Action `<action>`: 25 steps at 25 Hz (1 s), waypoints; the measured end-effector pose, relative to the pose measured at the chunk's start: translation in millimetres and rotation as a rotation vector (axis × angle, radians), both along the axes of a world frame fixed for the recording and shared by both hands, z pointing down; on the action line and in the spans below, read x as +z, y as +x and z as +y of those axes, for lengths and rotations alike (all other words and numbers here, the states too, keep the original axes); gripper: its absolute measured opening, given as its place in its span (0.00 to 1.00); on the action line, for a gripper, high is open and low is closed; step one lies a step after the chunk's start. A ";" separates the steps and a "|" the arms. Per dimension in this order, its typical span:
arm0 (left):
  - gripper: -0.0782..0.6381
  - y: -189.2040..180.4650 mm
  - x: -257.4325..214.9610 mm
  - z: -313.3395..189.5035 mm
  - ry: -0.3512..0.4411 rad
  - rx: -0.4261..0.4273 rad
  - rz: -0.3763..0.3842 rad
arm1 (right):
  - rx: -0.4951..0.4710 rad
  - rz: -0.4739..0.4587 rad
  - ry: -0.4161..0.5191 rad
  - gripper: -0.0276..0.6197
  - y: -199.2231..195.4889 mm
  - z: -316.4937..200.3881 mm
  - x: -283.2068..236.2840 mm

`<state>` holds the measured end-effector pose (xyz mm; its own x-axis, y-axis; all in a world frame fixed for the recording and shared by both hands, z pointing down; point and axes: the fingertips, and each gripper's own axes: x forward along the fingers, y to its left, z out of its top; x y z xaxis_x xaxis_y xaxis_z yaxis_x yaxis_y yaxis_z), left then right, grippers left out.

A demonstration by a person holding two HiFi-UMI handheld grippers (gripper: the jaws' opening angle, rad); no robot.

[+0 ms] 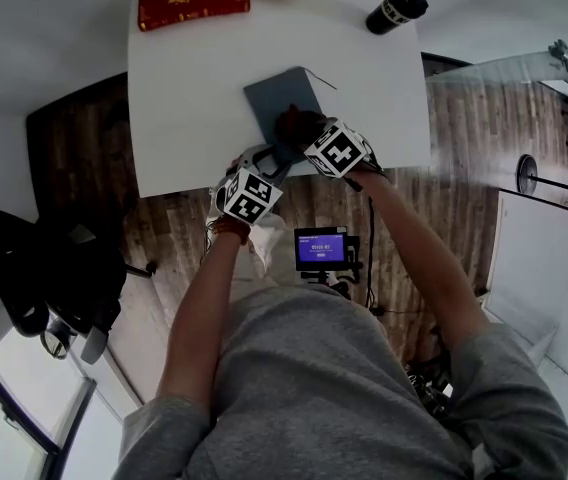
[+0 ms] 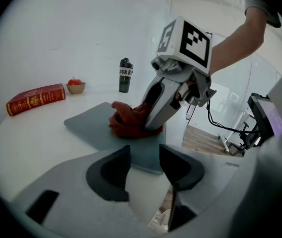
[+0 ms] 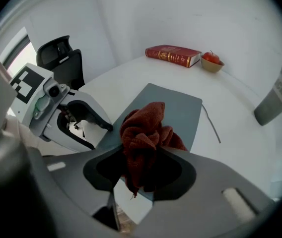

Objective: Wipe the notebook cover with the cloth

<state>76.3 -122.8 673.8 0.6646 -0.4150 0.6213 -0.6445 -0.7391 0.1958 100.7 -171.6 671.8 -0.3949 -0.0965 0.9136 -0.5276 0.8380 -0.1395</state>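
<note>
The crumpled rust-red cloth (image 3: pixel 143 128) is hiding part of the flat grey notebook (image 3: pixel 183 108). The black cylindrical bottle (image 3: pixel 280 99) is running off the right gripper view's edge, blurred, its lettering unreadable.

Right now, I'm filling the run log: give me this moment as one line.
right tongs: shut on red cloth | red cloth: resting on grey notebook | left tongs: open, empty, by notebook's near edge

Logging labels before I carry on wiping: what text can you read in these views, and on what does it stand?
"uck K": on the label of the black bottle; the rest is turned out of view.
Gold lettering on the red book: too small to read.
Figures on the small screen: too blurred to read.
</note>
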 end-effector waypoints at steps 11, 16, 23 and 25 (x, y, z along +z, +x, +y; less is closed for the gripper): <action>0.37 0.0 -0.2 -1.5 -0.011 -0.011 0.009 | 0.014 -0.003 -0.011 0.30 15.0 30.7 -0.7; 0.37 0.2 -0.4 -0.1 -0.015 -0.012 0.010 | 0.013 -0.019 -0.012 0.30 21.5 43.1 -1.0; 0.39 1.4 -1.7 0.7 -0.027 0.007 0.031 | -0.062 -0.068 -0.190 0.32 31.3 79.2 -6.9; 0.40 4.3 -3.0 1.7 -0.030 0.009 0.037 | -0.102 -0.088 -0.223 0.32 37.1 81.2 -20.7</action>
<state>80.6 -121.0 670.8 0.6913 -0.3902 0.6081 -0.6296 -0.7382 0.2421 137.7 -90.4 651.2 -0.4711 0.1480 0.8696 -0.4197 0.8295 -0.3685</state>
